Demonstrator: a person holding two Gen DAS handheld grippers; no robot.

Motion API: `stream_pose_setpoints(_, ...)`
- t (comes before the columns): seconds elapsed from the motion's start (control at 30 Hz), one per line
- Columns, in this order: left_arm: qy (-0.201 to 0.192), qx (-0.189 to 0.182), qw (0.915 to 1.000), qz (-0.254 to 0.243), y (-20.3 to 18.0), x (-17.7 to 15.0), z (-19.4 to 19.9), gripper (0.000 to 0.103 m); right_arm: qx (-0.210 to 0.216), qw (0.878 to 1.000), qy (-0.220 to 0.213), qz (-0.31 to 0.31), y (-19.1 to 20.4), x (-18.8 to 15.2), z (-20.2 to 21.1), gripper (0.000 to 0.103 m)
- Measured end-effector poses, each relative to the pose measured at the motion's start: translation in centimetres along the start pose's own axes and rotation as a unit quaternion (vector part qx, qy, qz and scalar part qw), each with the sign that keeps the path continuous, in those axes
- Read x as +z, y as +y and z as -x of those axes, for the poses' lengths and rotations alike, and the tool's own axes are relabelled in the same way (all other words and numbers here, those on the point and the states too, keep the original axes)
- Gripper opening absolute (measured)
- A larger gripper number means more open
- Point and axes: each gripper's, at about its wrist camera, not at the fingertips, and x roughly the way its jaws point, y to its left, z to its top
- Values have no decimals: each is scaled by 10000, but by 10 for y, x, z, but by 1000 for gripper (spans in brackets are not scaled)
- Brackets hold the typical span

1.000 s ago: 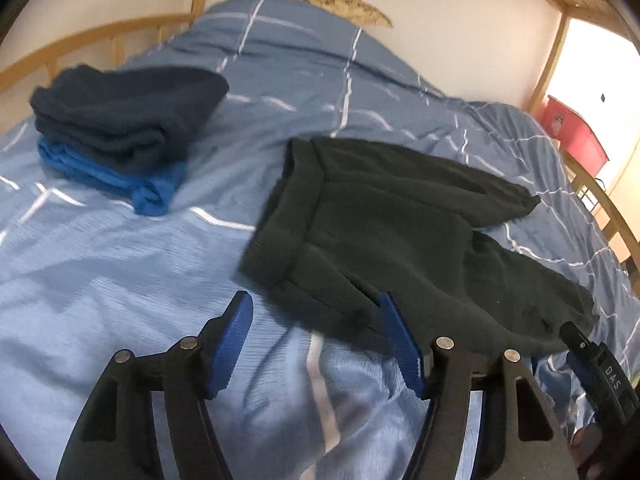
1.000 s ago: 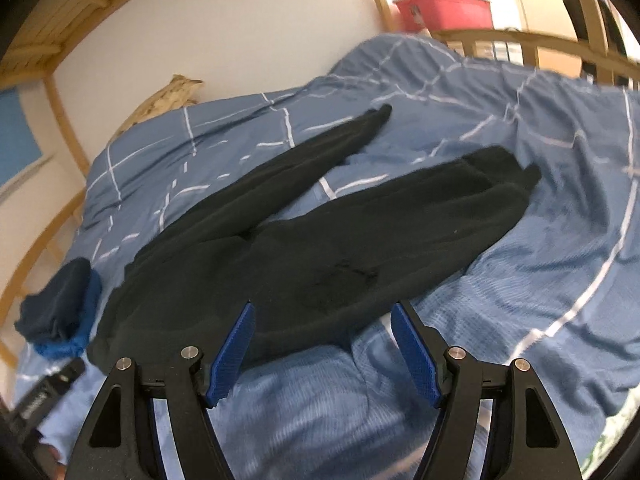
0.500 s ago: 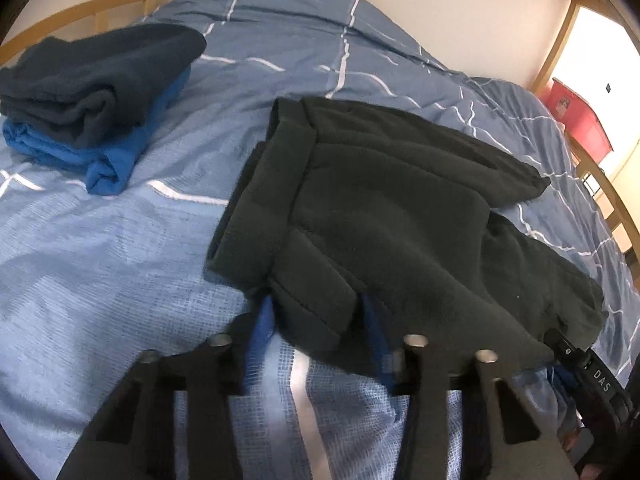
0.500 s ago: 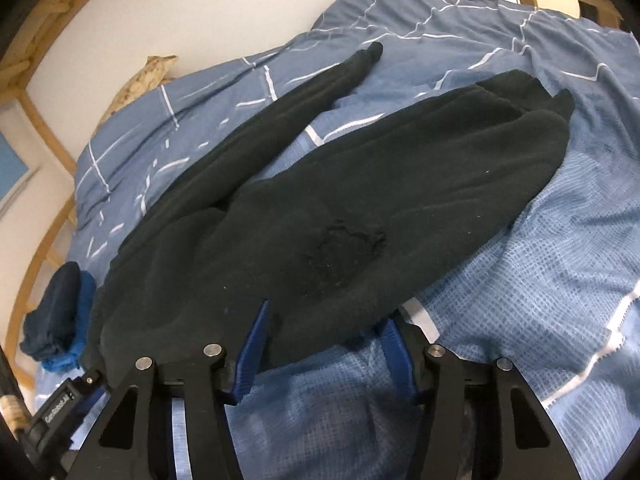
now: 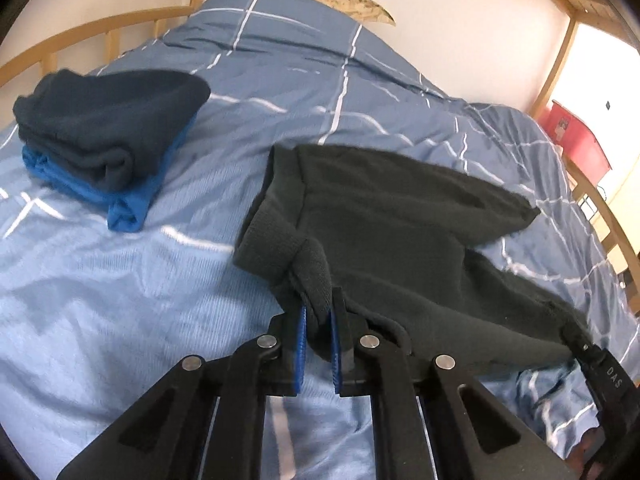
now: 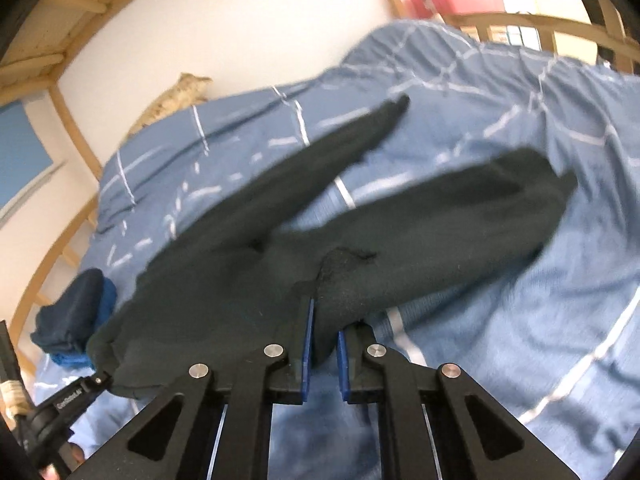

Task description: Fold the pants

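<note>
Gripping black pants (image 5: 400, 232) on blue bedspread (image 5: 120, 300).
Waistband corner is clamped by left gripper (image 5: 318, 344); lower edge is pinched by right gripper (image 6: 324, 344); both legs are spread out flat.

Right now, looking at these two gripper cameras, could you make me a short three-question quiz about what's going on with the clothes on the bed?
1. True or false: the left gripper is shut on the waistband end of the black pants.
2. Multiple choice: the folded clothes stack lies A) on the pants, B) apart from them on the blue duvet, C) on the floor.
3. Fill in: the right gripper pinches the pants near the ____, where the two legs meet.

Key: 1 true; 2 B; 3 crotch.
</note>
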Motion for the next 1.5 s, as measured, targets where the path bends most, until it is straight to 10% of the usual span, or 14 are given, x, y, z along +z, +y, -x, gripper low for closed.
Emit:
stream_pose_setpoints(0.63, 305, 415, 9978, -409, -47, 149, -56, 12, 14, 9958, 422, 808, 66, 158, -112, 9)
stream_pose_setpoints(1.5, 1137, 1031, 9829, -1015, -37, 172, -183, 19, -618, 9603, 1731, 2099, 115, 163, -294, 13)
